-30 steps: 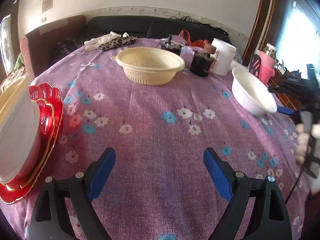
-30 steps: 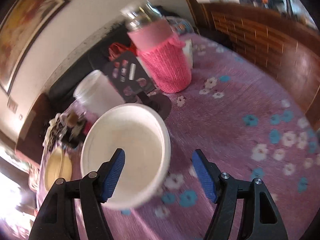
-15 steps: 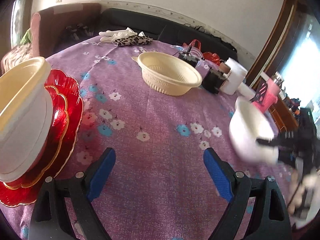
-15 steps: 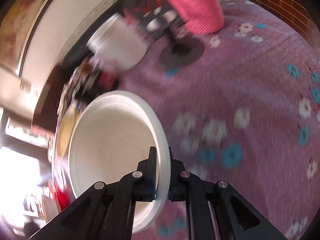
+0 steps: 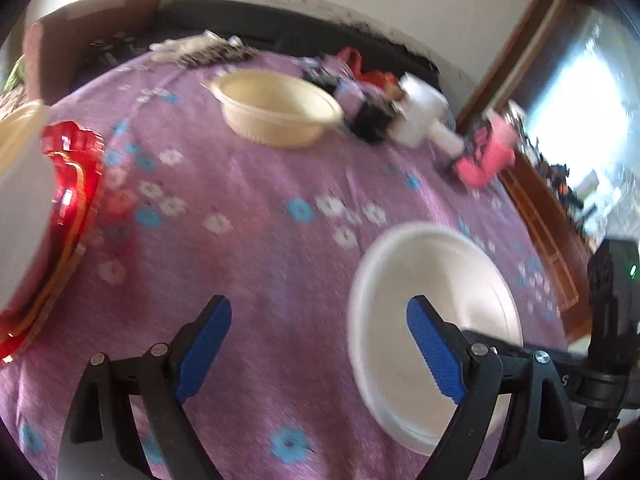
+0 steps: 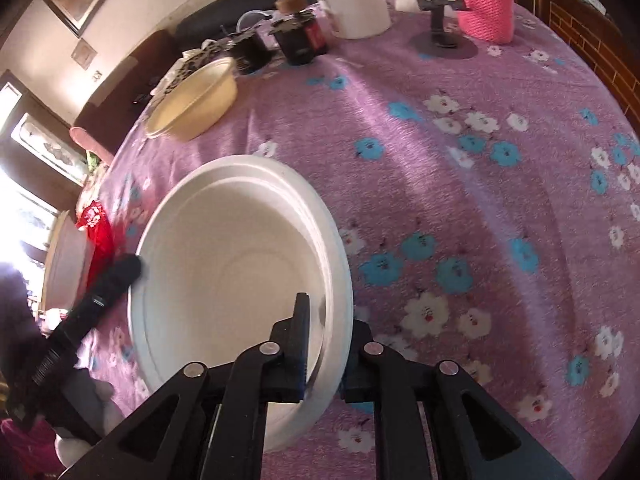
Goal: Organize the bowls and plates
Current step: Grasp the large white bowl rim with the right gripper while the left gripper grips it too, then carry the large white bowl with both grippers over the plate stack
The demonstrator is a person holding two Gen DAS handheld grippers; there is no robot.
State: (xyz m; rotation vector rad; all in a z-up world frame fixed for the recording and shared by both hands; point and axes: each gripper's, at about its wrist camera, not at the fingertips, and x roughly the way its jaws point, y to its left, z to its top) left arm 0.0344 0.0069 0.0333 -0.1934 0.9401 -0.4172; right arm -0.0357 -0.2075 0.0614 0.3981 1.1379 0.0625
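My right gripper (image 6: 324, 344) is shut on the rim of a white bowl (image 6: 224, 276) and holds it above the purple flowered tablecloth (image 6: 460, 184). The same bowl (image 5: 432, 280) shows low right in the left wrist view, behind the right finger of my open, empty left gripper (image 5: 316, 344). A cream bowl (image 5: 276, 108) stands at the far middle of the table. At the left edge, red scalloped plates (image 5: 76, 184) carry a stack of white and cream bowls (image 5: 20, 184).
A white tub (image 6: 352, 0), a dark jar (image 6: 300, 36), a pink knitted bottle cover (image 6: 484, 0) and a phone stand (image 6: 440, 12) crowd the far side. Gloves and cloth (image 5: 200, 48) lie at the back.
The right gripper has carried the white bowl left and nearer, towards the left gripper. The left gripper stays open, its view swung slightly right.
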